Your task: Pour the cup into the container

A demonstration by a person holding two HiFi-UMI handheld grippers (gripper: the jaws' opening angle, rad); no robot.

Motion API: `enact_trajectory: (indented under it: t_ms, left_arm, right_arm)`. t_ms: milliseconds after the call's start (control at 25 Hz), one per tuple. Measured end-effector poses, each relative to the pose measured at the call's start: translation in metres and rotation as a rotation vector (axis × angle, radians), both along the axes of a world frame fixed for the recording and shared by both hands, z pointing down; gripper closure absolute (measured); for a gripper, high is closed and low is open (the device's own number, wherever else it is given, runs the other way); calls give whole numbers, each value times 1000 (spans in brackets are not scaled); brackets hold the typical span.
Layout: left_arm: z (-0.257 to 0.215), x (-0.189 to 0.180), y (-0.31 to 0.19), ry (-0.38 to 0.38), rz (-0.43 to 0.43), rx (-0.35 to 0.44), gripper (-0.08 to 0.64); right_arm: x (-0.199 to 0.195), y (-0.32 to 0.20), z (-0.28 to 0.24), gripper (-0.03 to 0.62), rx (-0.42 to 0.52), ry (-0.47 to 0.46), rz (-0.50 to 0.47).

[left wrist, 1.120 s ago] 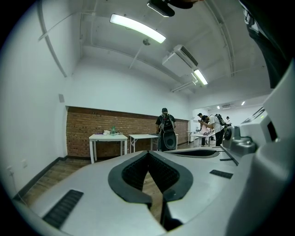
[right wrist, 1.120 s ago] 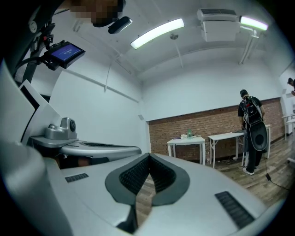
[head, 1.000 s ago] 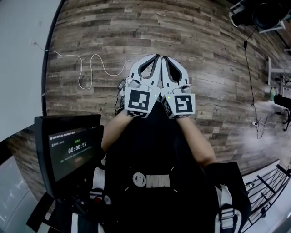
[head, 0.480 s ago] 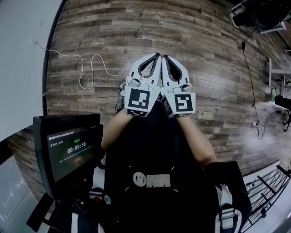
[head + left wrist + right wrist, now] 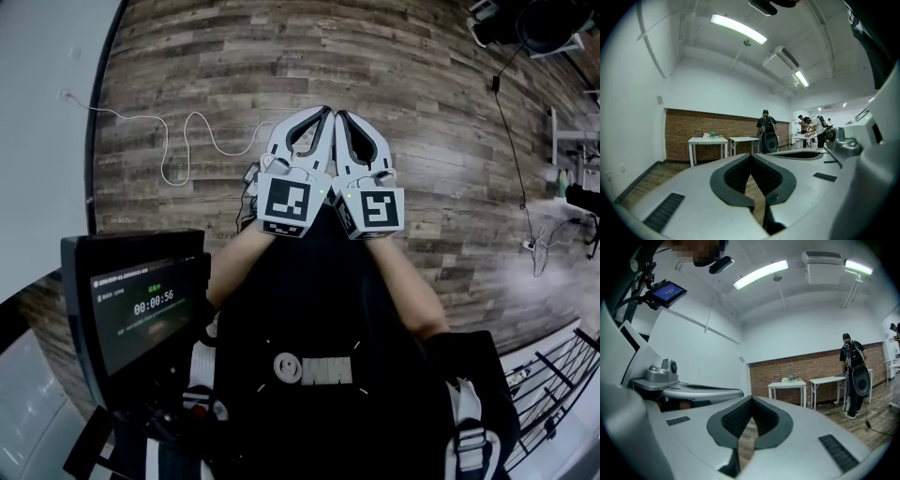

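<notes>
Close before the chest, left gripper (image 5: 324, 113) and right gripper (image 5: 341, 116) sit side by side, level, each with jaws pressed together on nothing; neither cup nor container shows in any view, so the pose fits before a pour or after one; hold steady. Screen (image 5: 141, 305) by the left hip; cable (image 5: 202, 127) loops on plank floor (image 5: 422, 94); far off, white tables (image 5: 708, 139), a standing person (image 5: 766, 129), brick wall (image 5: 689, 124) — nothing crowds the grippers.
</notes>
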State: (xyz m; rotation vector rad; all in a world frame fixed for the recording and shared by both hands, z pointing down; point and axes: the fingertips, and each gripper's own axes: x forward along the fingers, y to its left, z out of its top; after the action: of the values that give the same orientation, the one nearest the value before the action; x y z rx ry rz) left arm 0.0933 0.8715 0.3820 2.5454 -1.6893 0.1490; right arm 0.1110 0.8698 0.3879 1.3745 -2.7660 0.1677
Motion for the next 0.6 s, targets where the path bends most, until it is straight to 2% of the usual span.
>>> enact_trajectory:
  t_ms: [600]
  left_arm:
    - [2, -6, 3, 7, -24, -9, 555]
  right_arm:
    - [-4, 2, 2, 592, -20, 14, -7]
